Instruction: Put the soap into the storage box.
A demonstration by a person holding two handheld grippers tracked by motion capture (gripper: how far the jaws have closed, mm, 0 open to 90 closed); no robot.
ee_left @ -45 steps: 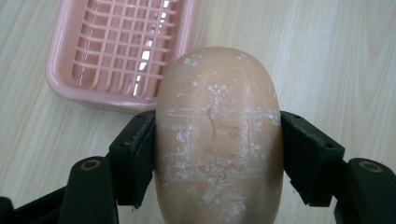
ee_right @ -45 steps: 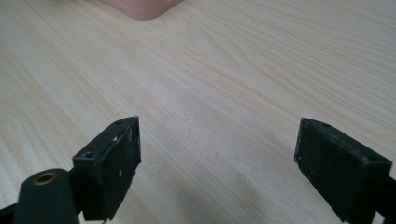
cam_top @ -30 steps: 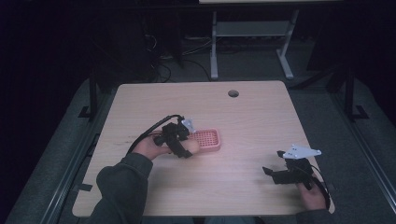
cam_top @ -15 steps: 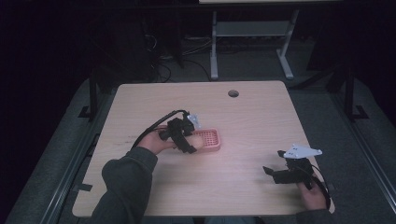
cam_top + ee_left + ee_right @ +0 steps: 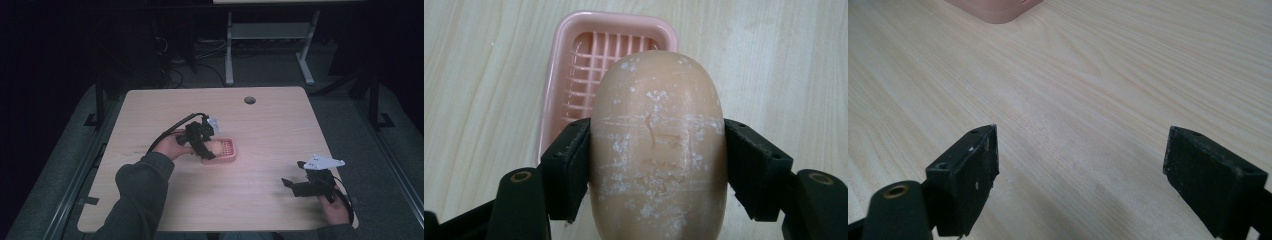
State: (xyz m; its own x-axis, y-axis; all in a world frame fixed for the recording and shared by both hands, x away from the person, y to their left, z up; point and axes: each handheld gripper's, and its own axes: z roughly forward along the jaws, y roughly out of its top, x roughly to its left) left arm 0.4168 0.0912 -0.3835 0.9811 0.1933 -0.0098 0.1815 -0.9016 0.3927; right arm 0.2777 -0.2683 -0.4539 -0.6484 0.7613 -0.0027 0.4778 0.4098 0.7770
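Soap (image 5: 658, 145), a scuffed tan bar, could squirt out of the hold, since its rounded sides give the flat pads little purchase; it might then miss the pink dish (image 5: 569, 80) lying past it in the upper middle of the left gripper view. Left gripper (image 5: 202, 141) fingers are clamped on the bar's sides. Right gripper (image 5: 300, 187), lower right on the table (image 5: 270, 125), has fingers wide apart, holding nothing.

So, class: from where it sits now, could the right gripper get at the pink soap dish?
Probably yes: the right gripper is open, with bare table between it and the pink soap dish, though the left gripper hovers there gripping the soap.
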